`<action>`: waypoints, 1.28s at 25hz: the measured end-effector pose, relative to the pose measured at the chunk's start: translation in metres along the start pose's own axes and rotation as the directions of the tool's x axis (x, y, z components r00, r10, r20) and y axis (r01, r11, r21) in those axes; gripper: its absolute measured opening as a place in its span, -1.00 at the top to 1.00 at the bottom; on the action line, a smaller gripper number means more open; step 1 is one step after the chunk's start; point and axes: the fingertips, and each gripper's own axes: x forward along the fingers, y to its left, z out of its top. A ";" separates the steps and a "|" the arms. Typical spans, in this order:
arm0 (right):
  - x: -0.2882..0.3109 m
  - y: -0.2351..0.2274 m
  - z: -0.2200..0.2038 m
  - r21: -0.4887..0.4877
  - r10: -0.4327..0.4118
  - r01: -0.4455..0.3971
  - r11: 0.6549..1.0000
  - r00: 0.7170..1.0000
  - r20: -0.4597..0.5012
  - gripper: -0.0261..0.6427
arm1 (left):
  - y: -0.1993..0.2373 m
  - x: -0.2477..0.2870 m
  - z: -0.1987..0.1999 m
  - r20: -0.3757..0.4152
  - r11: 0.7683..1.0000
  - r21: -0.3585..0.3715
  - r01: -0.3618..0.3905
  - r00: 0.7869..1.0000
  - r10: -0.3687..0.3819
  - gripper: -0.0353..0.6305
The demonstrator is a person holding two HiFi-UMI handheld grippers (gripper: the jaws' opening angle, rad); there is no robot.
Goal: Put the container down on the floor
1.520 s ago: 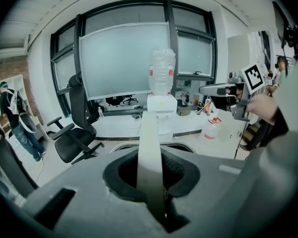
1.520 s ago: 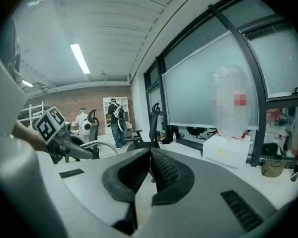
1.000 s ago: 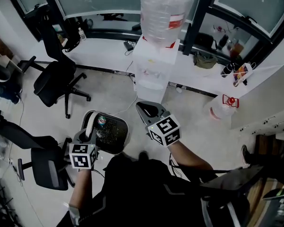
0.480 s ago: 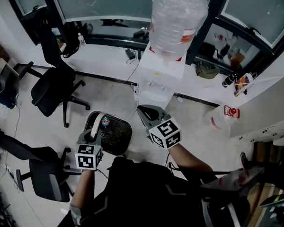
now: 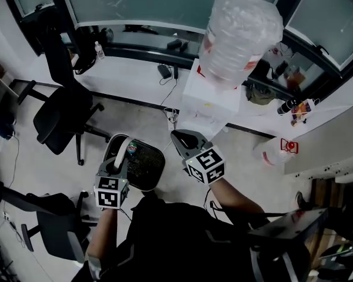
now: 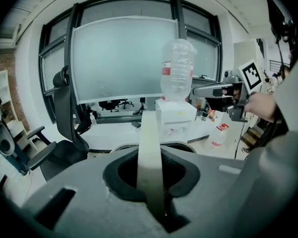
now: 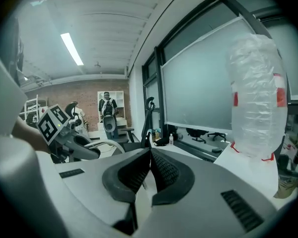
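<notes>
The container [image 5: 142,168] is a black mesh basket with a pale rim and a pale arched handle [image 5: 122,153]. It hangs over the floor just left of the picture's middle in the head view. My left gripper [image 5: 116,168] is shut on that handle. In the left gripper view the handle [image 6: 150,148] runs as a pale strip up between the jaws of the left gripper [image 6: 151,182]. My right gripper [image 5: 180,137] is held beside the container, apart from it. The pads of the right gripper [image 7: 149,155] meet with nothing between them.
A white water dispenser [image 5: 205,101] with a large clear bottle [image 5: 241,31] stands ahead against the window ledge. A second bottle [image 5: 276,150] rests on the floor at the right. Black office chairs [image 5: 57,113] stand at the left, another [image 5: 53,222] at the lower left.
The dispenser and its bottle have slid right and grown larger in the head view, and the chairs have shifted. The container still hangs from my left gripper; both grippers keep their grip states.
</notes>
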 end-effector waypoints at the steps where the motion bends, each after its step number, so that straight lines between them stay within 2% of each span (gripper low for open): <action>1: 0.009 -0.002 0.003 0.001 -0.006 0.006 1.000 1.000 0.001 0.89 | 0.009 0.004 0.003 -0.002 1.000 0.005 0.004 1.000 -0.004 0.74; 7: 0.061 -0.003 0.022 0.006 -0.028 0.028 1.000 1.000 -0.007 0.89 | 0.055 0.025 0.017 -0.027 0.997 0.059 0.049 0.998 -0.048 0.74; 16: 0.120 -0.012 0.025 0.008 -0.080 0.080 0.997 0.996 -0.036 0.89 | 0.111 0.062 0.028 -0.032 0.986 0.107 0.124 0.992 -0.122 0.74; 23: 0.159 -0.018 0.016 0.015 -0.053 0.054 0.998 0.996 -0.070 0.89 | 0.137 0.097 0.029 -0.051 0.981 0.123 0.148 0.988 -0.143 0.74; 32: 0.218 -0.061 -0.004 0.013 0.015 -0.014 1.000 0.995 -0.103 0.89 | 0.149 0.165 0.036 -0.109 0.977 0.134 0.164 0.983 -0.150 0.74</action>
